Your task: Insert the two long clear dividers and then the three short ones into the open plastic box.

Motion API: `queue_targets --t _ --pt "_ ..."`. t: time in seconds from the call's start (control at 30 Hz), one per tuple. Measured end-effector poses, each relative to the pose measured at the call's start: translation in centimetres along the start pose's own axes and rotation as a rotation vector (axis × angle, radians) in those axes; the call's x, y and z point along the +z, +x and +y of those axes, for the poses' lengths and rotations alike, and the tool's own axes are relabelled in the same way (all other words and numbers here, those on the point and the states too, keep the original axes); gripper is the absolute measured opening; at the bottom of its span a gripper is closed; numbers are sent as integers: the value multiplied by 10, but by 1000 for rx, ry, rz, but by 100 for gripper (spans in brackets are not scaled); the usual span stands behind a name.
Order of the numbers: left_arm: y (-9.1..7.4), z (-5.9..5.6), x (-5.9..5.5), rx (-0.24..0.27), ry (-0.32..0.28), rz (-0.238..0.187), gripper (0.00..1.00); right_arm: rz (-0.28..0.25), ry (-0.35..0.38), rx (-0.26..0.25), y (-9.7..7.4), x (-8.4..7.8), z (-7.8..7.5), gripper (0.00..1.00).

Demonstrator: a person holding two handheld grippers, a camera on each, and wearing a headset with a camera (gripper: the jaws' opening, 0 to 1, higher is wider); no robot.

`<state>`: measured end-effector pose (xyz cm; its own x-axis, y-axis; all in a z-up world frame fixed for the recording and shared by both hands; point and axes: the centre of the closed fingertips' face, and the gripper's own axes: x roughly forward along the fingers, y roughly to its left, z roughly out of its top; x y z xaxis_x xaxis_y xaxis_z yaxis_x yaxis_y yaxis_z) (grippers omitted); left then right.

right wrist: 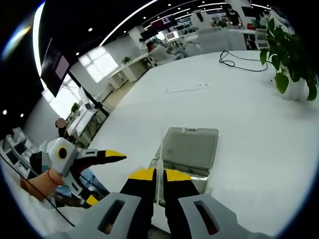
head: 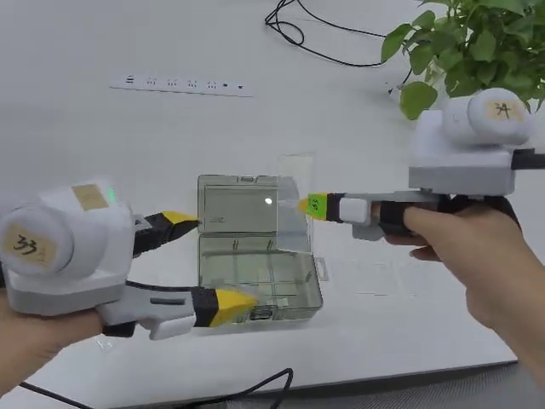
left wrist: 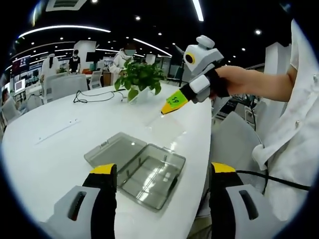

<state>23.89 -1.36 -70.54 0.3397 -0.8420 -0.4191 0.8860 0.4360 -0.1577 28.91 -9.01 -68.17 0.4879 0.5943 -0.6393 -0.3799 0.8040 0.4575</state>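
The open clear plastic box lies mid-table, its lid folded back flat. My right gripper is shut on a clear divider that hangs upright above the box's right side. In the right gripper view the divider stands edge-on between the shut jaws, with the box beyond. My left gripper is open, one jaw at the box's left rear and the other at its front edge. The left gripper view has its jaws spread around the box, with the right gripper and divider above.
More clear dividers lie flat on the table right of the box, faint against the white. A power strip and a black cable lie at the back. A potted plant stands back right. The table's front edge is close.
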Motion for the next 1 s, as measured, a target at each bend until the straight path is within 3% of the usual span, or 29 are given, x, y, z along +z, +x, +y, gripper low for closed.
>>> queue_targets --t 0.13,0.23,0.33,0.57,1.0 --pt "1 -2 -11 -15 48 41 87 73 4 -48 3 -8 -7 6" --pt "1 -1 -14 -20 59 45 91 129 40 -77 7 -15 -13 6" --pt "1 0 -18 -23 69 57 93 197 116 -69 13 -22 -19 6" --pt "-1 4 -24 -28 71 67 96 302 187 -87 24 -39 -28 6" --pt "1 6 -28 -47 52 59 94 389 232 -130 39 -65 -44 6"
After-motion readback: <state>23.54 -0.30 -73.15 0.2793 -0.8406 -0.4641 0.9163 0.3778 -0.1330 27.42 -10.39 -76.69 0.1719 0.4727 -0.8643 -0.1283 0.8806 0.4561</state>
